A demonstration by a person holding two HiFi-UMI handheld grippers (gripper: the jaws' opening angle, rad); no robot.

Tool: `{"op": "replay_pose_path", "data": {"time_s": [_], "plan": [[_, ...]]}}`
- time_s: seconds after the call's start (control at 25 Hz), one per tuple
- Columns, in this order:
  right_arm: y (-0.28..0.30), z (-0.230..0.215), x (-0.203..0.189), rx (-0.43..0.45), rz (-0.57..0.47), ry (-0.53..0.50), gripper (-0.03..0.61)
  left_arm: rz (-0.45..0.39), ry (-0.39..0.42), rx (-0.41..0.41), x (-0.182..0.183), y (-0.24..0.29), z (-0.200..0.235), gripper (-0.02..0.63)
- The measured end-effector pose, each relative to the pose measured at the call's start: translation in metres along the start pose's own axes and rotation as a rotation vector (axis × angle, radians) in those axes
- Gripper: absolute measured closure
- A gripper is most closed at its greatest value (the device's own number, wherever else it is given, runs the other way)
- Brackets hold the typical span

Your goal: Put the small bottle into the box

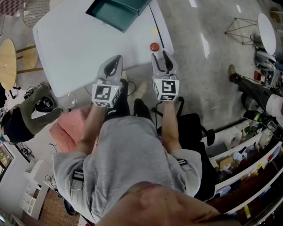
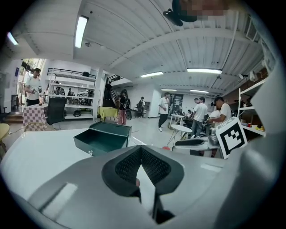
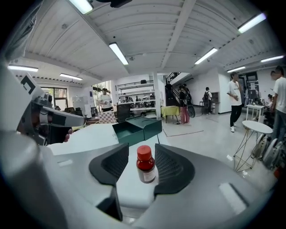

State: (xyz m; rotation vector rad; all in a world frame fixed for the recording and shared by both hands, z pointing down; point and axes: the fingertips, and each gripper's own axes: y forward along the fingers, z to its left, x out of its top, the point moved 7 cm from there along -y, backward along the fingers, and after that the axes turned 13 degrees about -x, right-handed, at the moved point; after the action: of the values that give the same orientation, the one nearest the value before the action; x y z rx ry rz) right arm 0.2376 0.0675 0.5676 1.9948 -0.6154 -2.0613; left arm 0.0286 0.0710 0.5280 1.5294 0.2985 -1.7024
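A small brown bottle with a red cap (image 3: 145, 165) stands upright on the white table (image 1: 79, 44). It sits between the tips of my right gripper (image 3: 142, 150), whose jaws are open, and the pads do not press on it. The head view shows the bottle (image 1: 154, 47) just ahead of the right gripper (image 1: 161, 54) near the table's front right corner. My left gripper (image 1: 118, 58) hovers beside it over the table edge. Its jaws (image 2: 140, 150) are shut with nothing between them. The open dark green box (image 1: 117, 11) lies at the far side of the table.
A round wooden table (image 1: 6, 62) and a pink cushion (image 1: 68, 128) lie to the left. Cluttered shelves (image 1: 247, 150) run along the right. A small white side table (image 3: 257, 127) and several people stand on the floor beyond.
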Motion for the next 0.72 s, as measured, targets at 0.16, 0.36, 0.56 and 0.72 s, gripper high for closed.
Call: {"op": "replay_pose_path", "data": {"time_s": [0.16,0.36,0.56,0.72], "plan": [[0.018,-0.001,-0.005,-0.012,0.022,-0.01,0.383,0.01,-0.002,-0.001,0.0,0.005,0.007,0.601],[0.033,0.001,-0.01,-0.012,0.049,-0.024,0.382,0.019,-0.009,0.0,-0.004,0.005,0.013,0.601],[0.04,0.004,-0.012,-0.036,0.058,-0.038,0.439,0.022,-0.023,0.011,-0.004,0.003,0.023,0.601],[0.041,0.006,-0.009,-0.041,0.054,-0.05,0.445,0.023,-0.027,0.015,-0.003,0.001,0.029,0.601]]}}
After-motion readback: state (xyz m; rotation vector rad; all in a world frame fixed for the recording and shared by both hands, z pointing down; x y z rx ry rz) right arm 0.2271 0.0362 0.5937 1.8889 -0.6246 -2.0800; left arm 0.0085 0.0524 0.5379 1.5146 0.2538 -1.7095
